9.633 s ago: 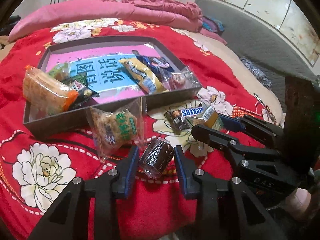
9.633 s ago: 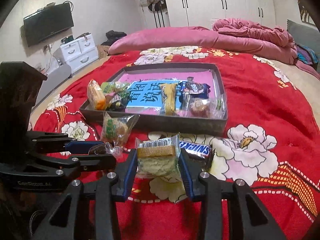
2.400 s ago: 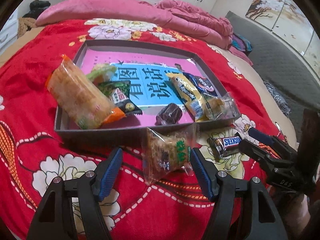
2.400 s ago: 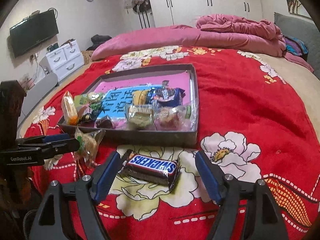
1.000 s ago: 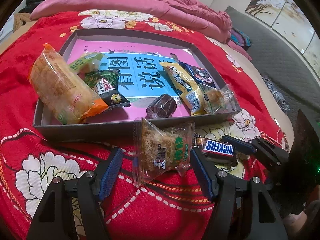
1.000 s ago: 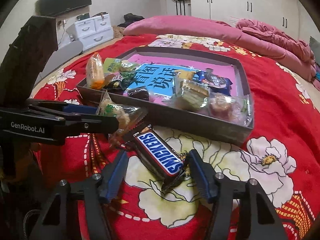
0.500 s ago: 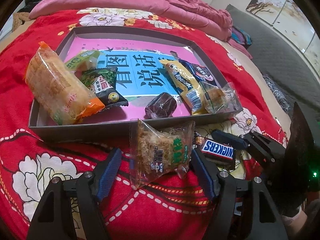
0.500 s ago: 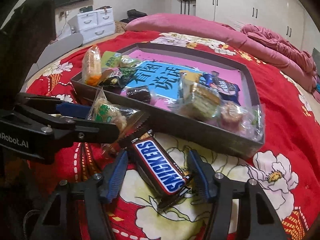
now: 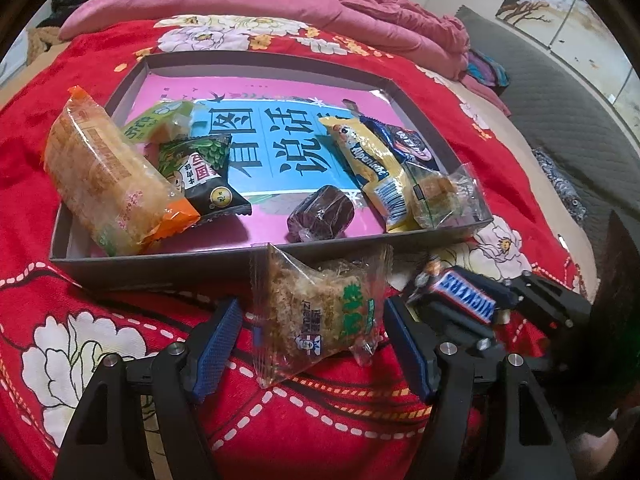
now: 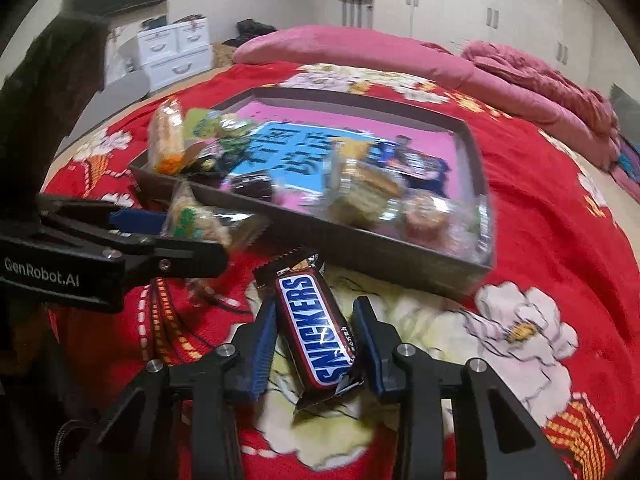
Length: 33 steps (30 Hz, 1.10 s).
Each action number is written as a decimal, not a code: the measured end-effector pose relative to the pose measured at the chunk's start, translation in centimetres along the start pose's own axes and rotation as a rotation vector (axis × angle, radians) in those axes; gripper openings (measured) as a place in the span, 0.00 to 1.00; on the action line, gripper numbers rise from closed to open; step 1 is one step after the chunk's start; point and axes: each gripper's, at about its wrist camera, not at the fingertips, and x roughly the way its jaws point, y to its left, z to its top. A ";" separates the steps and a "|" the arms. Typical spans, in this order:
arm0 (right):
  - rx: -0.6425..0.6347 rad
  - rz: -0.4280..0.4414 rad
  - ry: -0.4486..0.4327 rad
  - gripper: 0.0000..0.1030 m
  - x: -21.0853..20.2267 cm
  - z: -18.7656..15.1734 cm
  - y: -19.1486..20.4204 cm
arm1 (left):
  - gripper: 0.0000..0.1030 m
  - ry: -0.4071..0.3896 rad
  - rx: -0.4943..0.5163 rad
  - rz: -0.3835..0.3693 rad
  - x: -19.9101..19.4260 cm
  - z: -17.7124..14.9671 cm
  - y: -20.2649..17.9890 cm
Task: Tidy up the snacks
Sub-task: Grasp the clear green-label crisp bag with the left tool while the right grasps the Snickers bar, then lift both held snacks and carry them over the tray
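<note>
Red flowered bedspread (image 9: 60,288) as the surface, and the right gripper (image 10: 316,340) has just been squeezed in on the Snickers bar (image 10: 316,328), now lifted a bit, so it's probably bound for the tray (image 9: 160,268). The left gripper (image 9: 312,336) is held open around the shredded-snack packet (image 9: 320,312), not pinched yet.

Red bedspread (image 9: 100,360) with white flowers and dashed stitching — grey tray (image 9: 160,268), pink-and-blue liner (image 9: 256,92). Brown Snickers bar (image 10: 316,328), blue lettering on white — black tools, blue pads (image 9: 216,340).

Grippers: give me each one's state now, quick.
Left gripper: open around the clear cake packet.
Right gripper: jaws just closing onto the Snickers bar.
</note>
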 end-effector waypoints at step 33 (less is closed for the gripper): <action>0.119 0.084 -0.062 0.28 -2.8 -0.4 -2.1 | 0.53 -0.044 0.018 -0.078 -3.0 -0.7 -0.1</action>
